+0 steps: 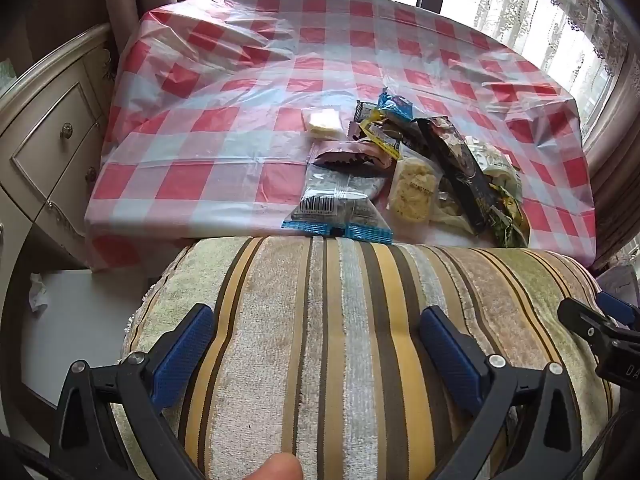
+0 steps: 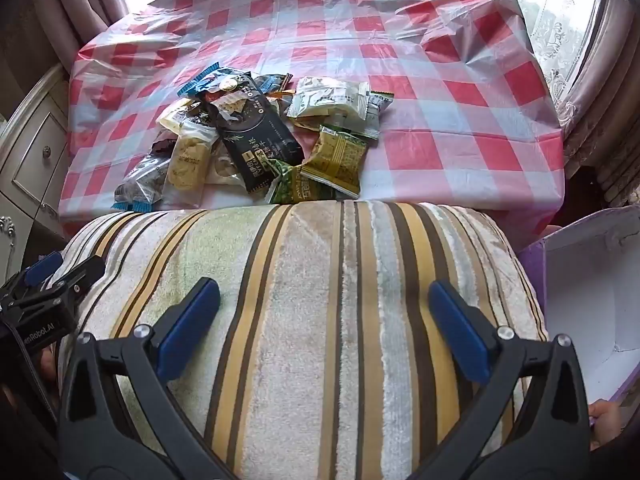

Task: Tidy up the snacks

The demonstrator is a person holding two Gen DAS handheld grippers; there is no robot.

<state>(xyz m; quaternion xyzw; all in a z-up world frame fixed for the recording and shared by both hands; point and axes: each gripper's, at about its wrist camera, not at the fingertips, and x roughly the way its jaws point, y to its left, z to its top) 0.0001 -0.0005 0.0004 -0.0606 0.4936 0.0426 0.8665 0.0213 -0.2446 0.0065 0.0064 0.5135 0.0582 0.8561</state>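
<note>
A heap of small snack packets (image 1: 412, 164) (image 2: 256, 140) lies on the red-and-white checked tablecloth (image 1: 248, 92) (image 2: 440, 80), close to its near edge. A long black packet (image 2: 258, 136) tops the heap; green packets (image 2: 338, 160) lie at its right, and a clear packet with a barcode (image 1: 340, 204) at its left. My left gripper (image 1: 316, 336) hovers open over a striped cushion (image 1: 340, 340), well short of the snacks. My right gripper (image 2: 324, 320) is open too, above the same cushion (image 2: 320, 300). Nothing sits between either pair of fingers.
The striped cushion lies between both grippers and the table. A cream cabinet with drawers (image 1: 52, 132) stands left of the table. An open purple box with a white inside (image 2: 592, 288) sits at the right. Curtains and a bright window back the table.
</note>
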